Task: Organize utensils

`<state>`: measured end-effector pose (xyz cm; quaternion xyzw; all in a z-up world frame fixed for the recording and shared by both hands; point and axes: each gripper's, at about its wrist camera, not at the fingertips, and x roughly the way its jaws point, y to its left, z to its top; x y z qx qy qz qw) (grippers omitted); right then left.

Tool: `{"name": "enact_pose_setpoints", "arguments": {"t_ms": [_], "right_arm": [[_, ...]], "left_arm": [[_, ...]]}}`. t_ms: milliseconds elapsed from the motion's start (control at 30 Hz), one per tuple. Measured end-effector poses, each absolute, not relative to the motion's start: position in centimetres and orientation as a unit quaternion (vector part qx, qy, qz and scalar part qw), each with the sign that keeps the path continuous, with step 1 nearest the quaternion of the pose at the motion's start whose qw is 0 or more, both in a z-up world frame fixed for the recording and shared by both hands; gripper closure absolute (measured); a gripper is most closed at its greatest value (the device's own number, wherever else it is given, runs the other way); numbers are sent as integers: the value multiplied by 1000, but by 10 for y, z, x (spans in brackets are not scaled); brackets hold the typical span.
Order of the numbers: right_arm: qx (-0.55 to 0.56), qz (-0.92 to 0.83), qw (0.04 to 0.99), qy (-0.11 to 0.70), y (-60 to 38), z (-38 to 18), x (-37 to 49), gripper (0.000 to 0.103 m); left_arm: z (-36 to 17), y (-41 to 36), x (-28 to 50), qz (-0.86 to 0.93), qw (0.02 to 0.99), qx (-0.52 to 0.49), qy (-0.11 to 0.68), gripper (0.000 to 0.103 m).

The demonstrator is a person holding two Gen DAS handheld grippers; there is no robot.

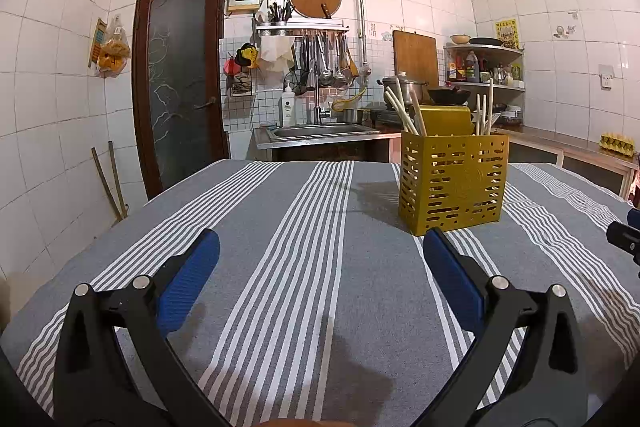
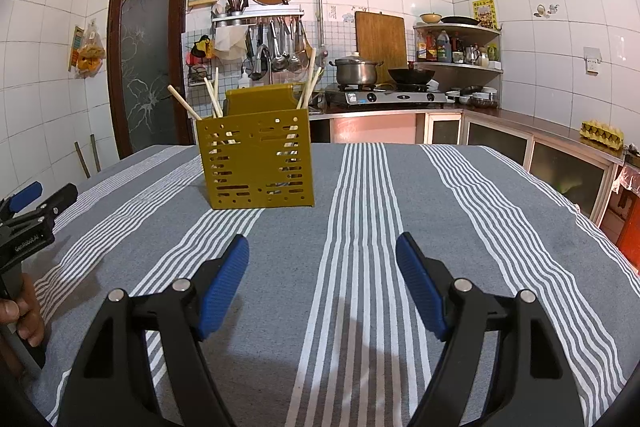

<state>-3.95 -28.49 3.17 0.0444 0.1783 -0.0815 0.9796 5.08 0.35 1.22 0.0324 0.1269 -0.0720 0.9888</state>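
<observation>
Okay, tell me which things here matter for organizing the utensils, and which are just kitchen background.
For the job:
- yellow utensil holder on the striped tablecloth
- chopsticks standing in it
- left gripper, open and empty
- right gripper, open and empty

Background:
- pot and wok on the stove
- hanging ladles
- sink
- egg carton

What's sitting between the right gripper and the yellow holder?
Nothing: only bare striped cloth lies between the right gripper and the holder, clearest in the right wrist view.
</observation>
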Motion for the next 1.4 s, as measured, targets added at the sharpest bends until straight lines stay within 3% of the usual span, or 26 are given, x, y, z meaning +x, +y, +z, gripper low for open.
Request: {"name": "enact_pose_setpoints", "arguments": {"t_ms": [1400], "right_arm": [[46,-80,980,177,-285,32,-42,28]], "left_arm": [[13,5,49,-72,989,32,129,5]]}}
